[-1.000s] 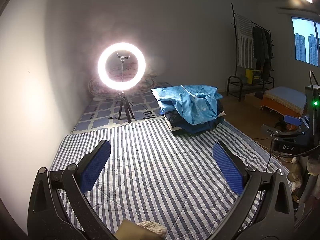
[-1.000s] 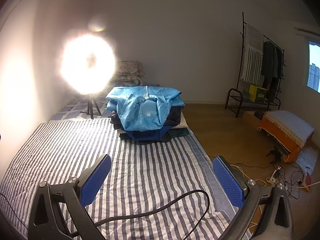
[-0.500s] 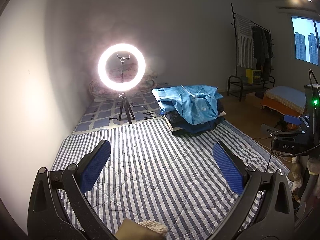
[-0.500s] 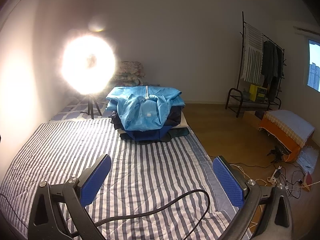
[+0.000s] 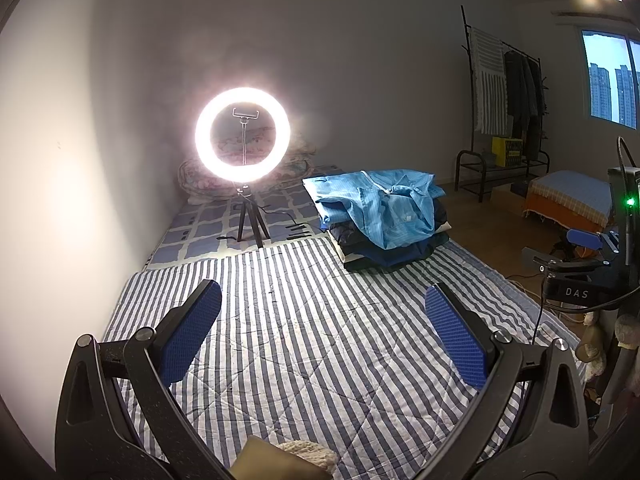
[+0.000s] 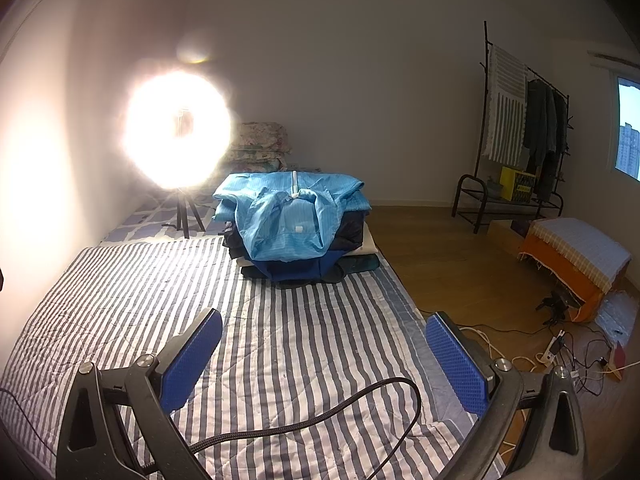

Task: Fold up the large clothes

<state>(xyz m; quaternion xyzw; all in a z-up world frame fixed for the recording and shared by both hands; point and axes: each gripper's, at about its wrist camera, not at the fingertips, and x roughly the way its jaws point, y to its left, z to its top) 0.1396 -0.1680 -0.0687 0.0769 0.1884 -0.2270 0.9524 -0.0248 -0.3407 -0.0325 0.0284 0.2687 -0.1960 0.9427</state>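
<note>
A pile of clothes with a light blue jacket (image 5: 380, 208) on top lies at the far end of the striped blanket (image 5: 304, 320). The pile also shows in the right wrist view (image 6: 292, 220), with dark garments under the jacket. My left gripper (image 5: 322, 332) is open and empty, held above the blanket well short of the pile. My right gripper (image 6: 324, 354) is open and empty, also over the blanket (image 6: 120, 304) short of the pile. The right gripper's body (image 5: 576, 276) shows at the right of the left wrist view.
A lit ring light on a tripod (image 5: 242, 136) stands behind the blanket by the wall. A clothes rack (image 6: 520, 132), an orange stool (image 6: 576, 256) and floor cables (image 6: 560, 352) are at the right. A black cable (image 6: 320, 416) loops over the blanket.
Almost nothing has changed. Both grippers stay open and hold nearly still above the blanket.
</note>
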